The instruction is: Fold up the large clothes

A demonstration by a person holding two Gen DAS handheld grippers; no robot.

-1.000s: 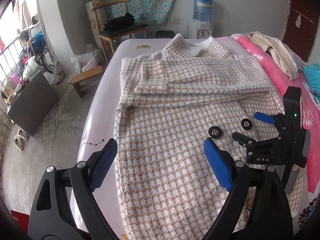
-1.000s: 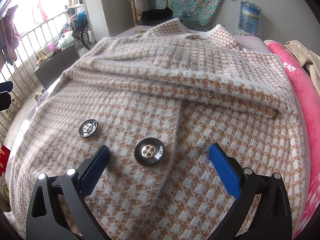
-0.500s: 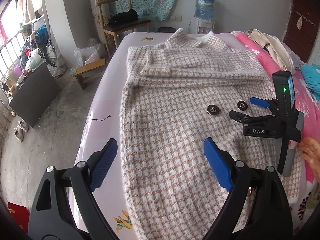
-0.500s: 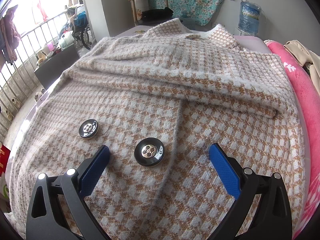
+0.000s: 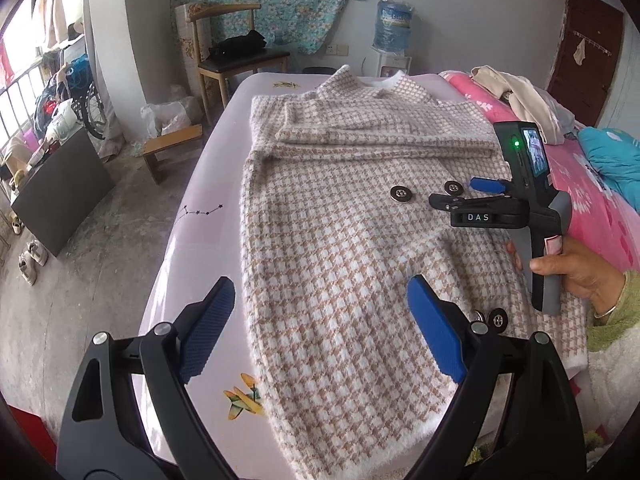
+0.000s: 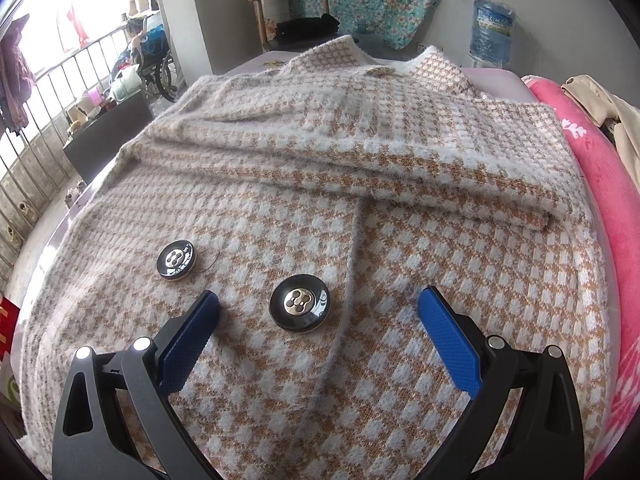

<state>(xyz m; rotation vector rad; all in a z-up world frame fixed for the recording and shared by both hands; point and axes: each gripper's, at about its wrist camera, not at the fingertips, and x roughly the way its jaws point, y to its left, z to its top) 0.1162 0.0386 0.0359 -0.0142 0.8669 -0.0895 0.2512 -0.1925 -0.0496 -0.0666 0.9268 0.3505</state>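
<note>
A lavender-sheeted bed (image 5: 208, 184) carries the task's thing: a large houndstooth knit coat (image 5: 328, 248), tan and white, spread flat with its collar at the far end and its hem at the near edge. Both sleeves (image 6: 360, 152) are already folded across the chest in a band, so the body fold is probably the step in hand. To the right lies a pink blanket (image 5: 592, 200) with a beige garment (image 5: 520, 100) heaped on it, far right.

The left gripper (image 5: 316, 332) hangs over the coat's near left edge, jaws wide, nothing between them — one pad over bare sheet, the other over knit. The right gripper (image 6: 318, 340), held by a hand (image 5: 576, 268) in a green cuff, hovers low over the coat's middle, jaws also wide and empty, with a big black button (image 6: 299, 304) just ahead between its fingers and a second button (image 6: 175, 259) to the left.

Risks, as I judge them: the fuzzy knit is thick and slack, so a pinch could catch only the top layer and drag the front panel askew; a pad closing on a button would slip off; lifting the hem unevenly could spill the folded sleeves out of place.

Containers: a water jug (image 5: 394, 24) on its dispenser by the far wall — I cannot tell how full.
</note>
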